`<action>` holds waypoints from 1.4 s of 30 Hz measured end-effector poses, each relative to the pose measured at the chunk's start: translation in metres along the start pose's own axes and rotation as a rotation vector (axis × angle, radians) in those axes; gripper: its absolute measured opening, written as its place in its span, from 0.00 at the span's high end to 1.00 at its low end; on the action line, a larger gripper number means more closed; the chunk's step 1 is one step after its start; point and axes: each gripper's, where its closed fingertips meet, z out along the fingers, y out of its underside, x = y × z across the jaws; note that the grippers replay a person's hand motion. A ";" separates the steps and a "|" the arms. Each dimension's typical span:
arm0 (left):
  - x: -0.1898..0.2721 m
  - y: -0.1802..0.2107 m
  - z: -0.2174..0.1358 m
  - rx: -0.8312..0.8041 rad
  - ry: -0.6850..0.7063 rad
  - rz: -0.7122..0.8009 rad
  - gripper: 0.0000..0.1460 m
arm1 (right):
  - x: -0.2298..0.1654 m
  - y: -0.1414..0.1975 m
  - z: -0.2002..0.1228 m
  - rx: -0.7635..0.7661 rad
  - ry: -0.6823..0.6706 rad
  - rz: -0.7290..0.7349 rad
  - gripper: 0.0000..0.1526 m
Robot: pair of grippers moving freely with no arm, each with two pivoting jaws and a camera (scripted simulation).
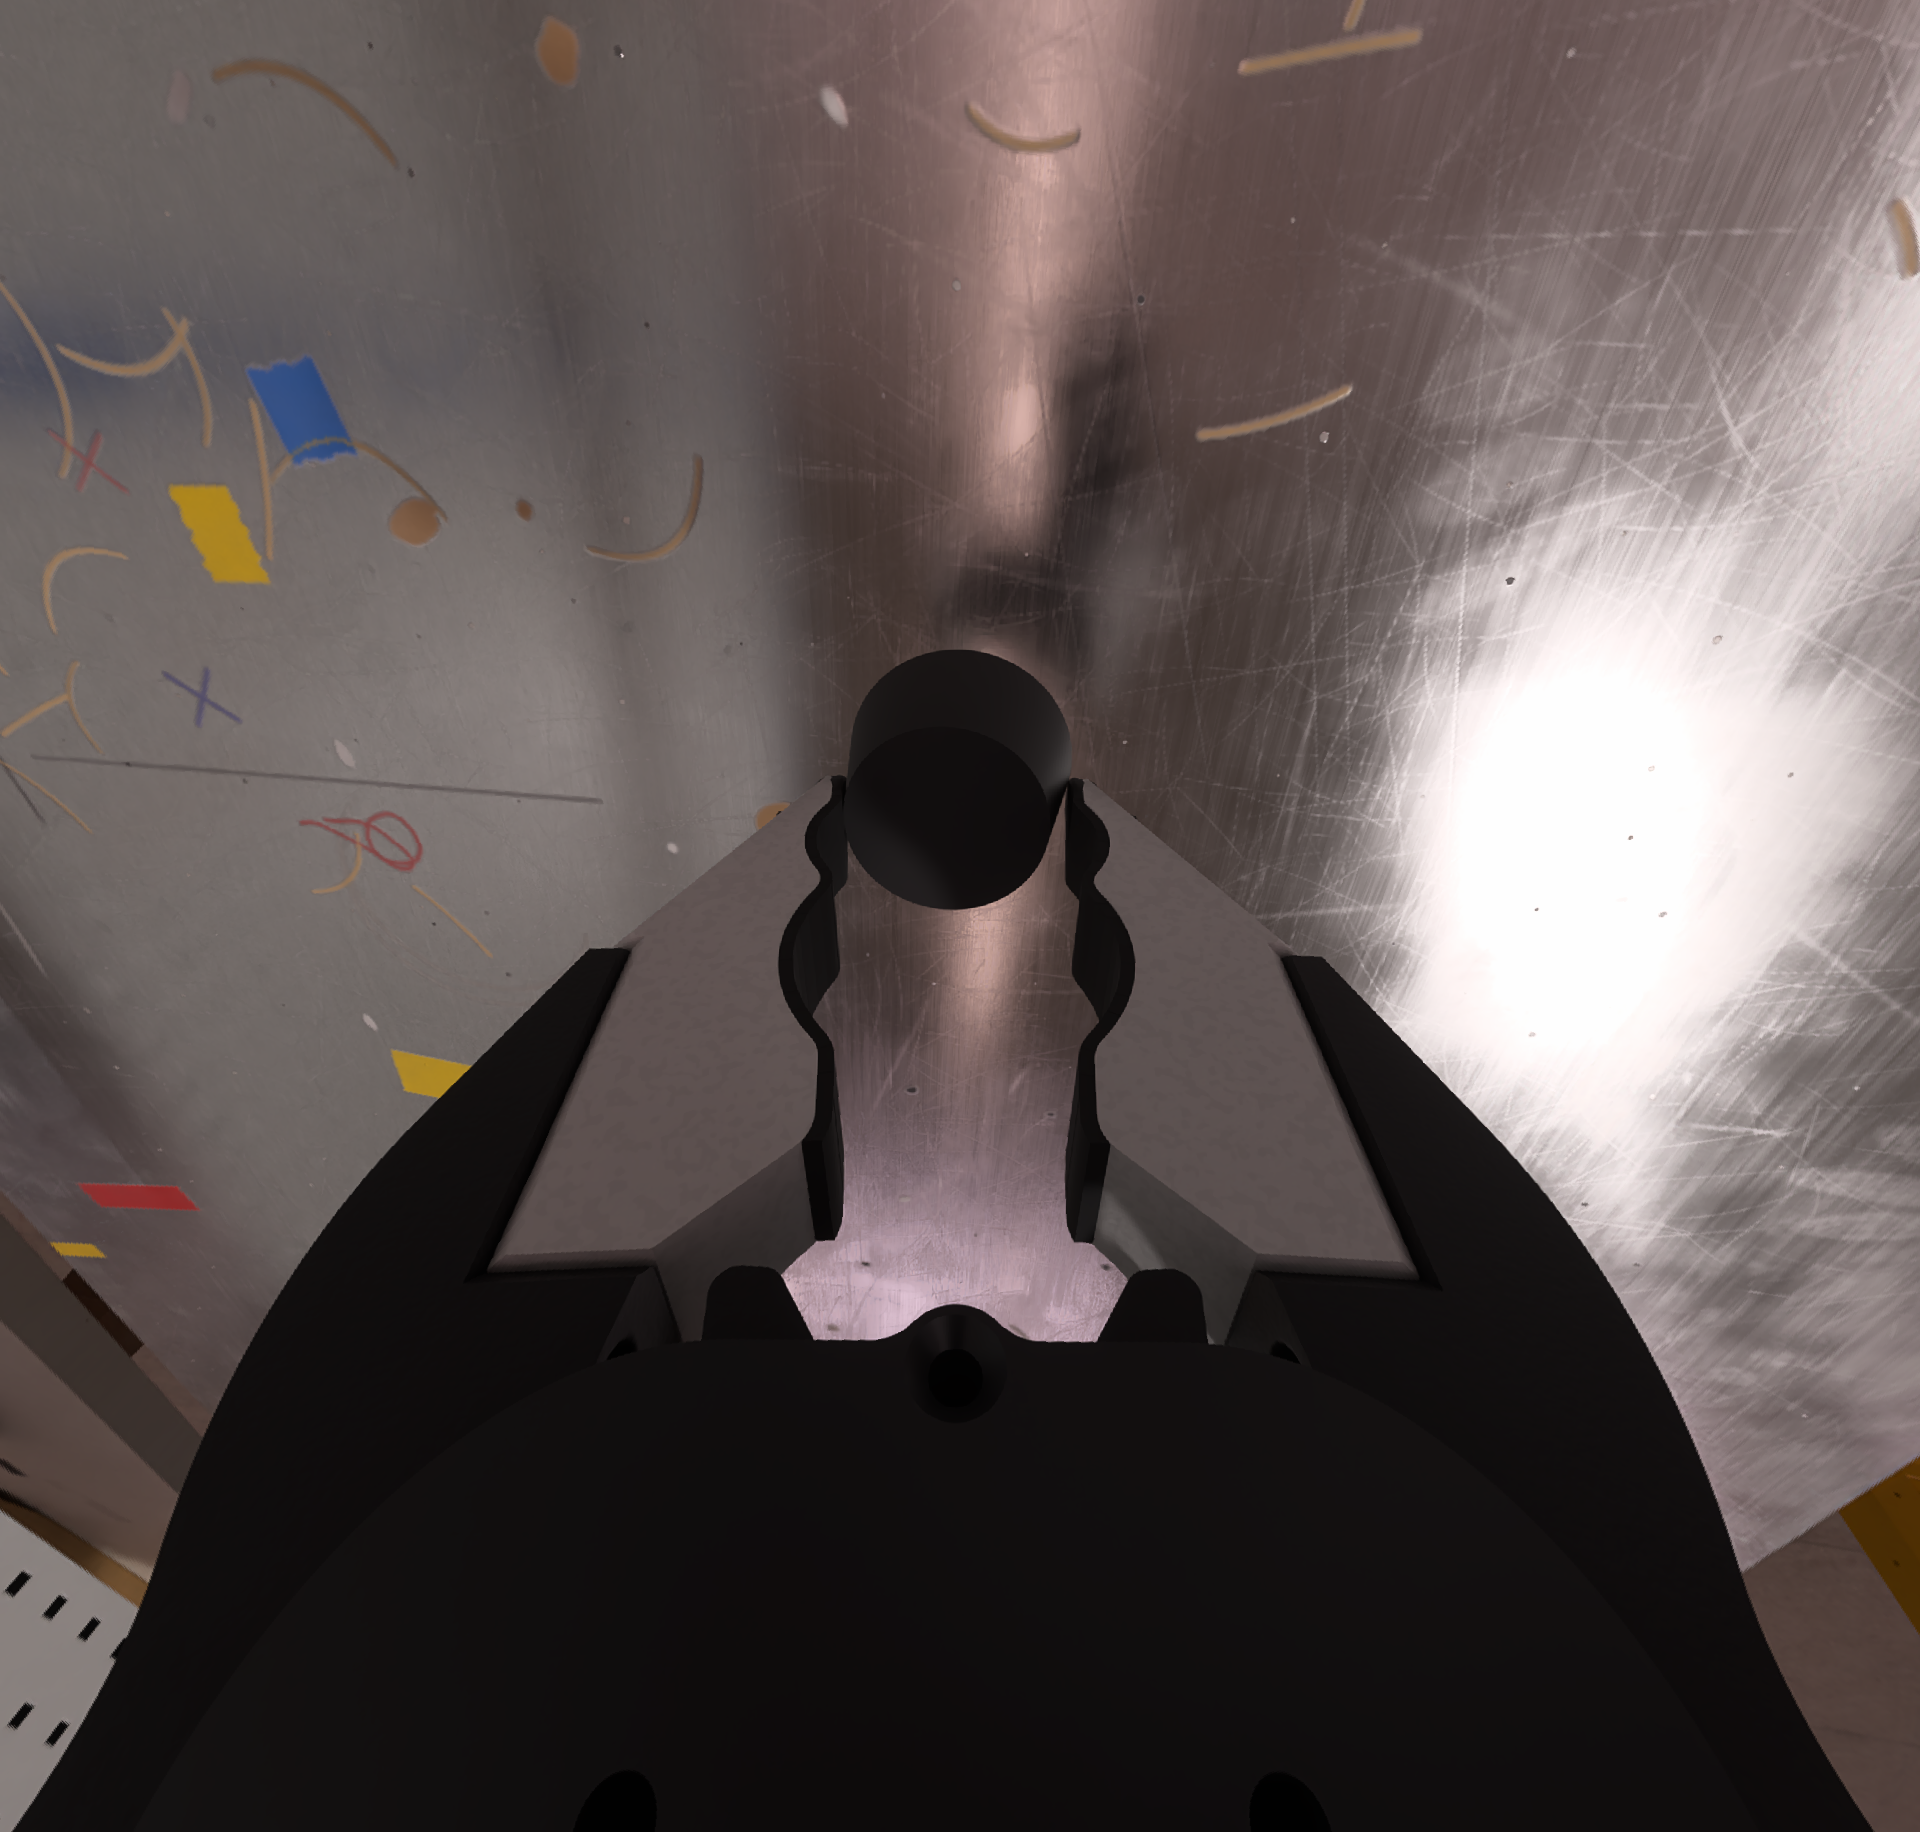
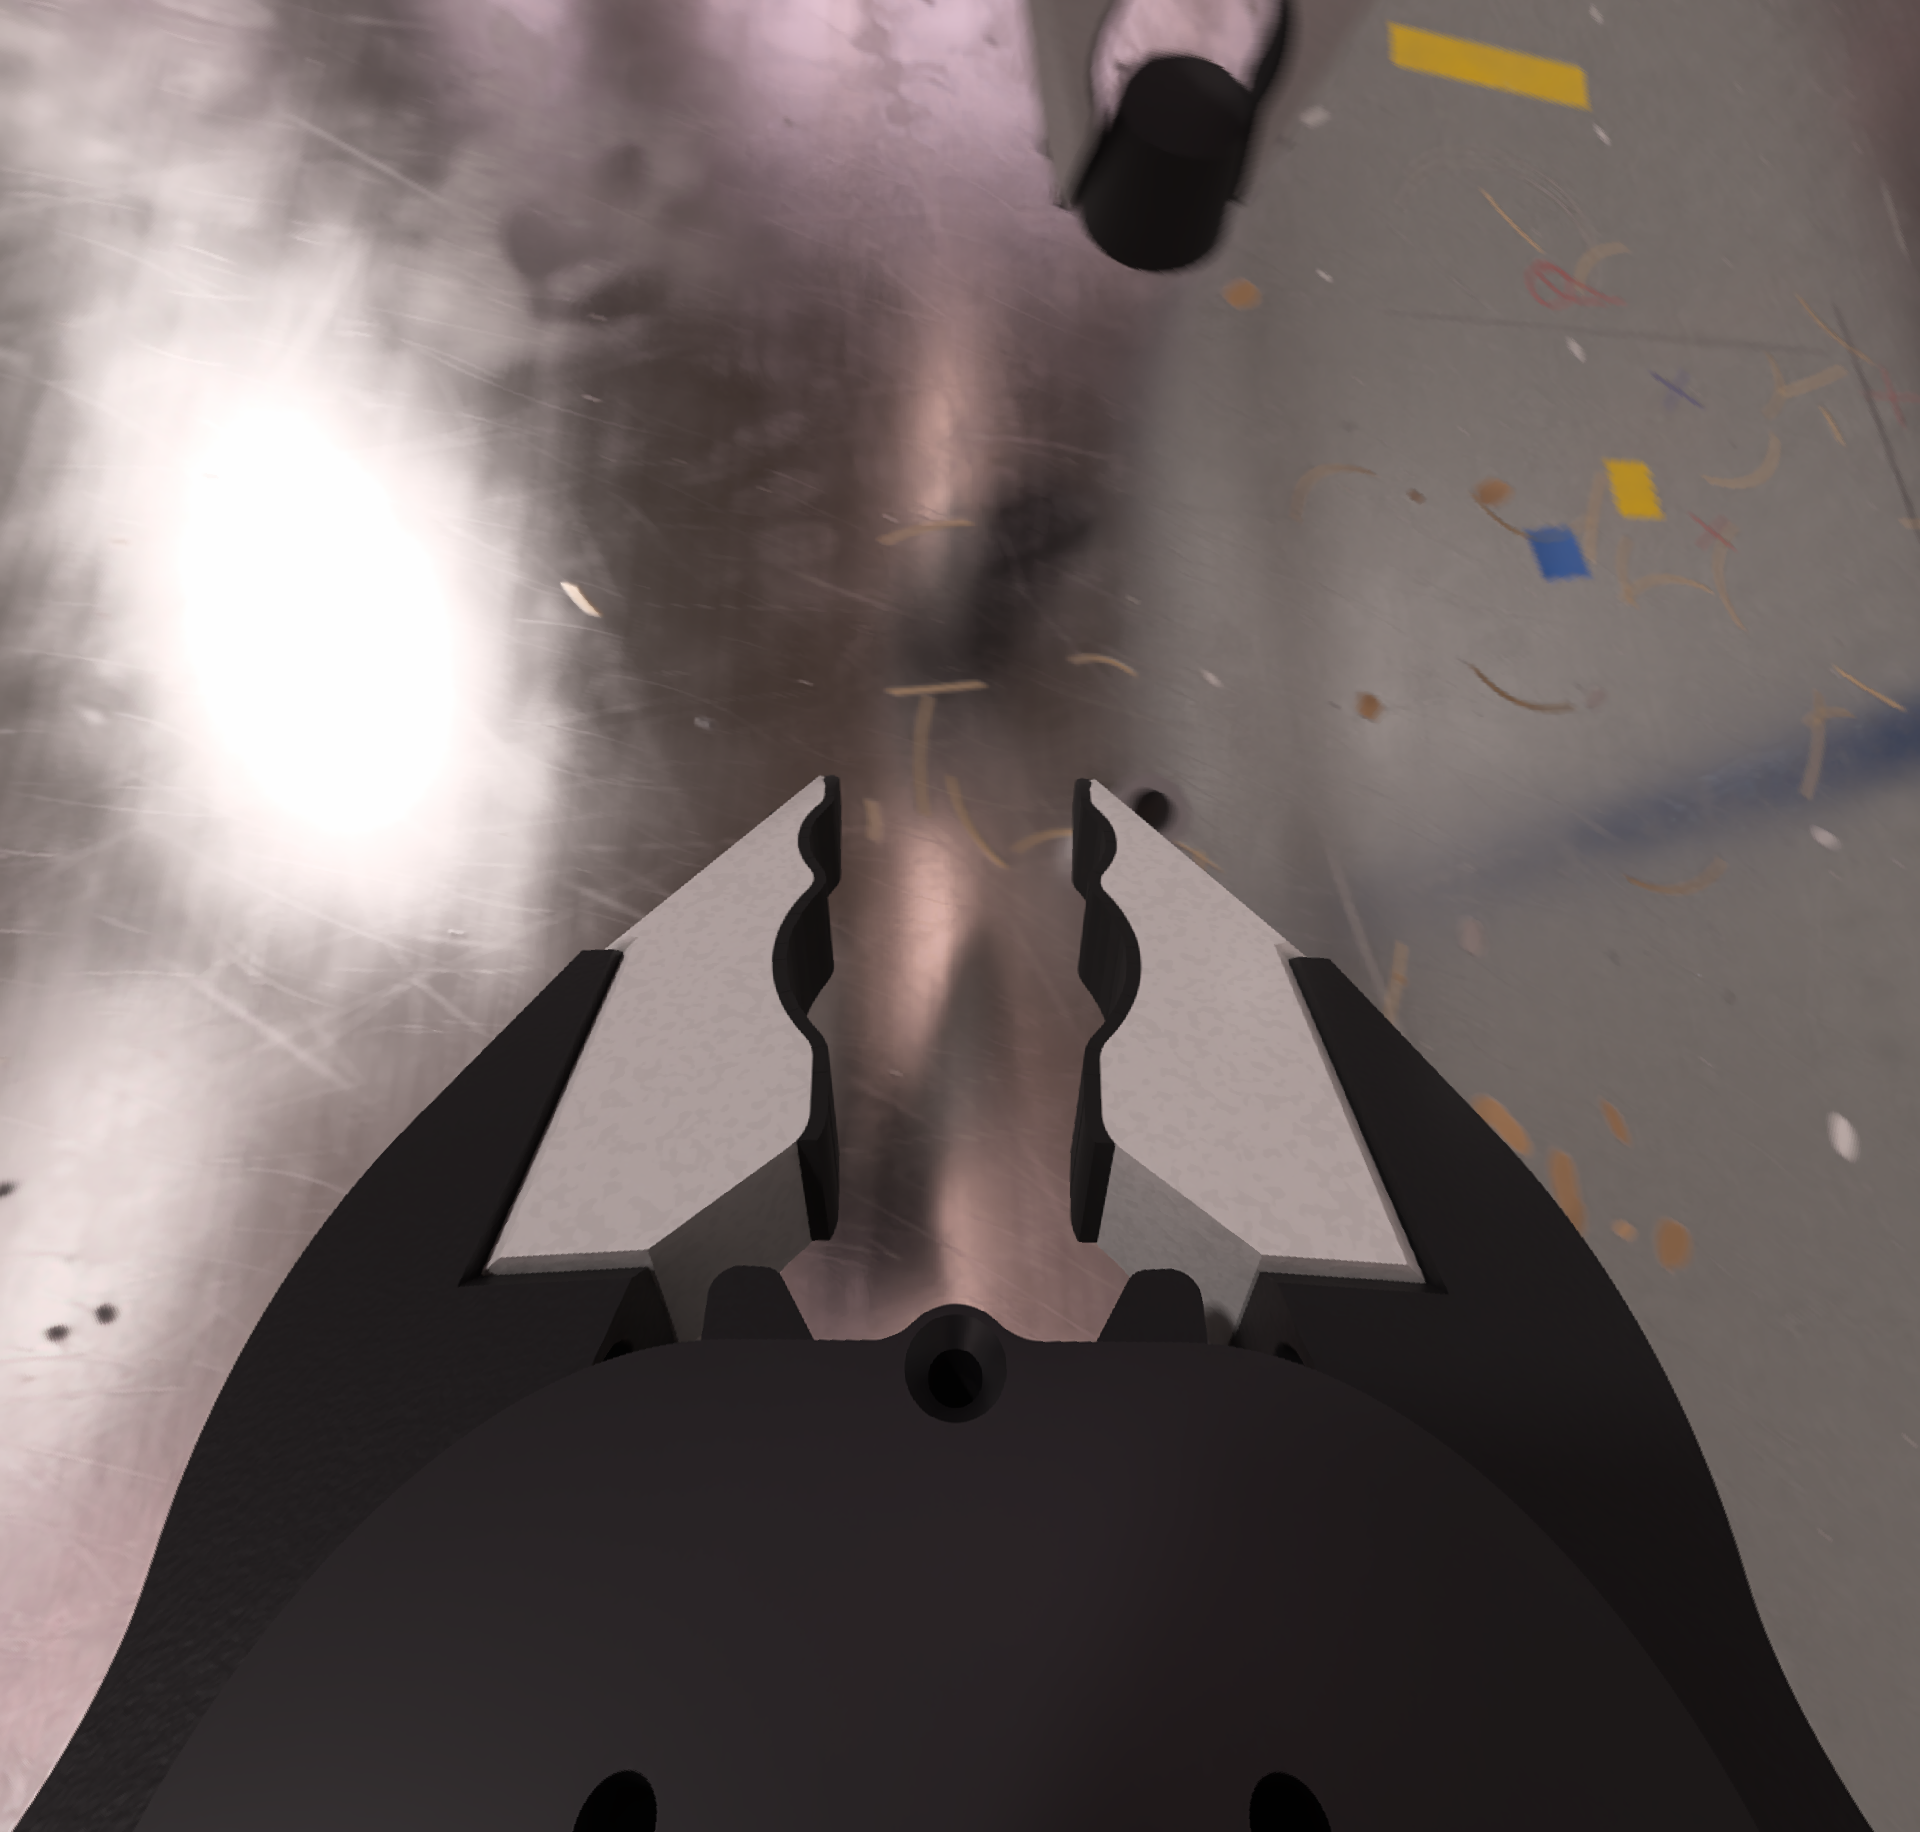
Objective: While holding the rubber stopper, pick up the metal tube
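My left gripper [image 1: 956, 793] is shut on a black rubber stopper [image 1: 948, 826], a short cylinder pinched at the fingertips above the scratched metal tabletop [image 1: 1351, 639]. My right gripper [image 2: 956, 795] is open and empty, its jaws well apart over the same tabletop [image 2: 727, 380]. In the right wrist view the stopper [image 2: 1158, 172] shows at the top, held between the left gripper's fingers [image 2: 1070, 47]. No metal tube shows in either view.
Bits of blue [image 1: 299, 409], yellow [image 1: 218, 532] and red tape [image 1: 137, 1196], pen marks and thin tan shavings lie on the grey part of the surface. A bright glare patch [image 2: 312, 619] covers part of the metal. The sheet's edge [image 1: 1829, 1502] shows at the lower right.
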 end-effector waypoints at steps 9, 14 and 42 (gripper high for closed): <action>0.002 -0.006 0.003 -0.031 0.014 0.002 0.71 | 0.049 0.035 0.046 -0.066 -0.030 0.047 0.55; 0.002 -0.010 0.009 -0.053 0.035 0.013 0.71 | 0.044 0.047 0.065 -0.123 -0.086 0.059 0.56; 0.005 -0.043 0.030 -0.092 0.090 0.065 0.71 | 0.059 -0.004 0.010 0.547 -0.102 0.483 0.85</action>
